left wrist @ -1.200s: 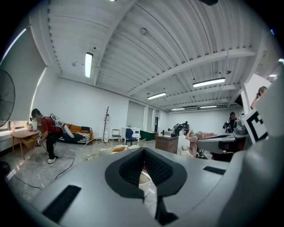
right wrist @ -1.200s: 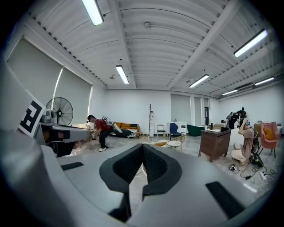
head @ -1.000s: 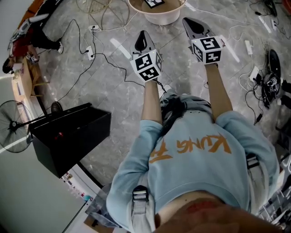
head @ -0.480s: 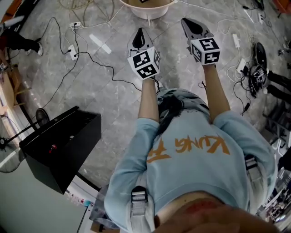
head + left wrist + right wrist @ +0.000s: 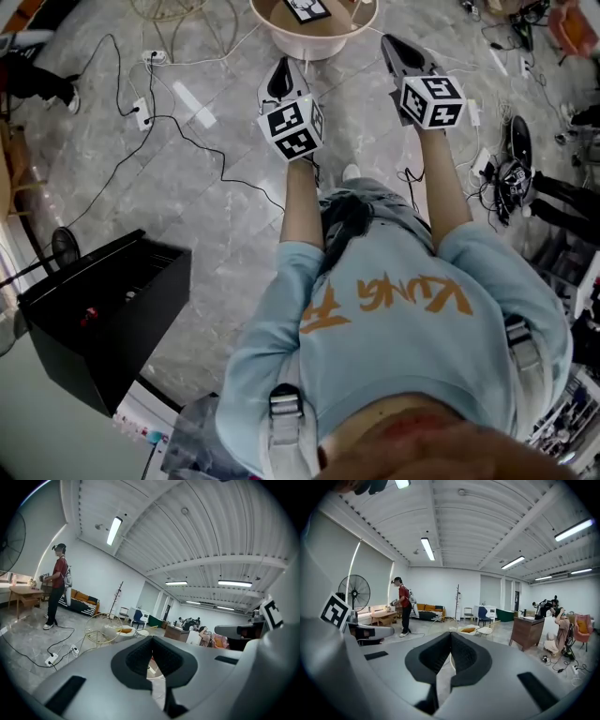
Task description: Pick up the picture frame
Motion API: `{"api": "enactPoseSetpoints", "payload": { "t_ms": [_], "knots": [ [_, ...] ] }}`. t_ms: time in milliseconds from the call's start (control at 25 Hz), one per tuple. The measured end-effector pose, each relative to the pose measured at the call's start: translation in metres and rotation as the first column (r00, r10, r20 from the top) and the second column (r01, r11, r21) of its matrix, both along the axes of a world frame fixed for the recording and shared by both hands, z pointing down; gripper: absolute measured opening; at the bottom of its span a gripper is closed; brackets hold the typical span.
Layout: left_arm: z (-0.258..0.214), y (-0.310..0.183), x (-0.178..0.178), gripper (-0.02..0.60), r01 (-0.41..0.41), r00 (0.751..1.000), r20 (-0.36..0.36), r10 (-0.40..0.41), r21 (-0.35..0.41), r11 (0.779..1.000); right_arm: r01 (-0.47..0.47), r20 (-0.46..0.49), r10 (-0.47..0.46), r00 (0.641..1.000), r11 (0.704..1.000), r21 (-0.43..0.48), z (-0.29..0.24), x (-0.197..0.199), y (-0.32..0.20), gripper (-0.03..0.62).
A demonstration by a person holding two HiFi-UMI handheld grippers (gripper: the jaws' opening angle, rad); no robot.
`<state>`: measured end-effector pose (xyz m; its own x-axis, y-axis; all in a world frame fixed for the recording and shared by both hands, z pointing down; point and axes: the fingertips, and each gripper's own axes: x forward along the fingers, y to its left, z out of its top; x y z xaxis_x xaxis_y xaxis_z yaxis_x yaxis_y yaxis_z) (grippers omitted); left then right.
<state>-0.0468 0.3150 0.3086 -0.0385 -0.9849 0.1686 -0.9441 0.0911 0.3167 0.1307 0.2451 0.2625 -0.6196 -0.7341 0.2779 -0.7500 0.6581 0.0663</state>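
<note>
In the head view a round white table (image 5: 323, 42) with a brown top stands at the upper edge. A small black-and-white square item (image 5: 307, 8) lies on it; whether it is the picture frame I cannot tell. My left gripper (image 5: 278, 77) points at the table's near rim, its marker cube (image 5: 292, 129) behind it. My right gripper (image 5: 398, 49) reaches just right of the table, with its own cube (image 5: 431, 101). Both are shut and hold nothing. The left gripper (image 5: 151, 651) and the right gripper (image 5: 450, 654) show their jaws closed together in their own views.
A black box (image 5: 103, 314) stands on the floor at lower left. Cables and a power strip (image 5: 142, 112) trail across the grey floor, with more gear (image 5: 514, 173) at right. A person in red (image 5: 56, 585) stands far left. A wire chair (image 5: 103, 630) and a wooden desk (image 5: 527, 631) stand ahead.
The person has walked forward: the round table has come further into view and the black box has slid left and down. Both grippers stay shut and held out ahead.
</note>
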Motion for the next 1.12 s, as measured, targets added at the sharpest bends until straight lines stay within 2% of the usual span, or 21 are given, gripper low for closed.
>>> {"api": "enactPoseSetpoints", "payload": {
  "t_ms": [280,480,760,1120],
  "knots": [
    [-0.023,-0.014,-0.023,0.018,-0.002,1.000,0.019,0.001,0.065,0.998,0.046,0.012,-0.046,0.999,0.997,0.062,-0.024,-0.033,-0.017,-0.002],
    [-0.031,-0.032,-0.029,0.018,0.019,1.000,0.015,-0.021,0.087,0.996,0.071,0.012,-0.072,0.997,0.995,0.075,-0.031,-0.040,-0.035,-0.002],
    [-0.017,-0.069,-0.034,0.018,0.035,0.999,0.024,-0.036,0.045,0.998,0.088,0.034,-0.089,0.995,0.996,0.034,-0.013,-0.044,-0.078,-0.002],
    [0.018,-0.169,-0.024,0.018,0.065,0.997,0.054,-0.061,-0.070,0.995,0.128,0.097,-0.122,0.988,0.990,-0.058,0.027,-0.044,-0.190,-0.002]
  ]
}}
